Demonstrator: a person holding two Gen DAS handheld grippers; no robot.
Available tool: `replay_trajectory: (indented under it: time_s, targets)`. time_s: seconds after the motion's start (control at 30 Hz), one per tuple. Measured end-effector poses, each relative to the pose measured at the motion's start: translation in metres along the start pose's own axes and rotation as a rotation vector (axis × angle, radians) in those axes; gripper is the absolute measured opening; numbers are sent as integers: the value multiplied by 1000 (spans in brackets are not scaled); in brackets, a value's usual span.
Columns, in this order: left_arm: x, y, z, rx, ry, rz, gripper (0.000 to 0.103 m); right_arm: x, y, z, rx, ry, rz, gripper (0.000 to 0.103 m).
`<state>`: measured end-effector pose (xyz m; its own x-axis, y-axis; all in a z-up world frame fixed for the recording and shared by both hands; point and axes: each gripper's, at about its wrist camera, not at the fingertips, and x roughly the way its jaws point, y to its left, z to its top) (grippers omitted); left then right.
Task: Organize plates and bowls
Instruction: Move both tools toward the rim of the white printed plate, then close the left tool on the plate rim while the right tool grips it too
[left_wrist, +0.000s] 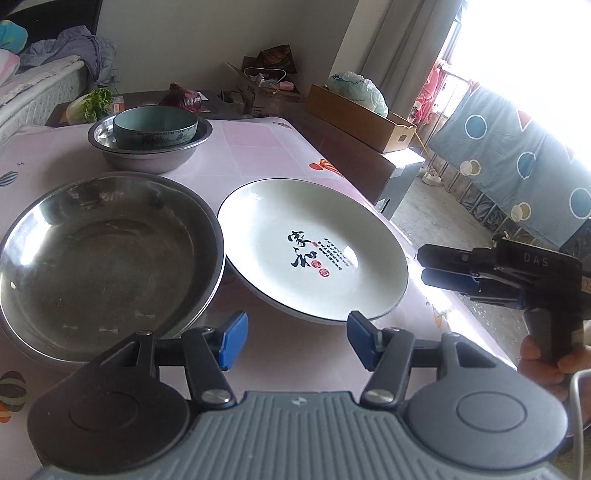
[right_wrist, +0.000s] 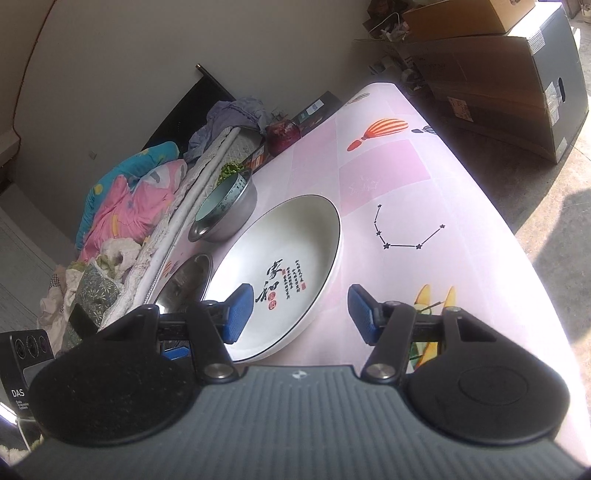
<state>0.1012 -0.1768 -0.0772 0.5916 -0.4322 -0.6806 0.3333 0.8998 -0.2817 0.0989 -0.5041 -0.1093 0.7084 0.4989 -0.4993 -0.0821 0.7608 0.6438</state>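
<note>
A white plate (left_wrist: 314, 251) with black calligraphy lies on the pink table, its left rim resting on a large steel plate (left_wrist: 103, 258). A teal bowl (left_wrist: 155, 127) sits inside a steel bowl (left_wrist: 147, 147) at the back. My left gripper (left_wrist: 297, 341) is open and empty, just in front of the two plates. My right gripper (right_wrist: 299, 314) is open, its jaws straddling the near rim of the white plate (right_wrist: 277, 273). It shows in the left wrist view (left_wrist: 424, 266) off the plate's right edge. The steel plate (right_wrist: 184, 280) and nested bowls (right_wrist: 225, 214) lie beyond.
The pink tablecloth (left_wrist: 280, 147) ends at the right edge above the floor. Cardboard boxes (left_wrist: 362, 118) and a purple cabbage (left_wrist: 183, 98) stand behind the table. A bed with bedding (right_wrist: 129, 199) runs along the far side.
</note>
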Motion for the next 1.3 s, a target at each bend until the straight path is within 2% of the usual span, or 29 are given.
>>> replay_trajectory:
  time_s: [0.13,0.3,0.6,1.07,1.17,1.3]
  targets:
    - [12,2,-2,-80,-14,23,60,19,-7,9,-9,23,-16,53]
    - [24,1,0,-123,-32,25,60,40,-18,20,6,39,-4,42]
    - [35,1,2,-162,-18,-19,60,59,-24,38,24,56,33,42]
    - [36,1,2,-176,-26,-33,60,76,-10,37,-22,96,35,40]
    - [36,1,2,-176,-25,-32,59,75,-12,36,-12,95,32,37]
    - [35,2,2,-185,-24,-34,59,73,-14,34,-14,99,16,25]
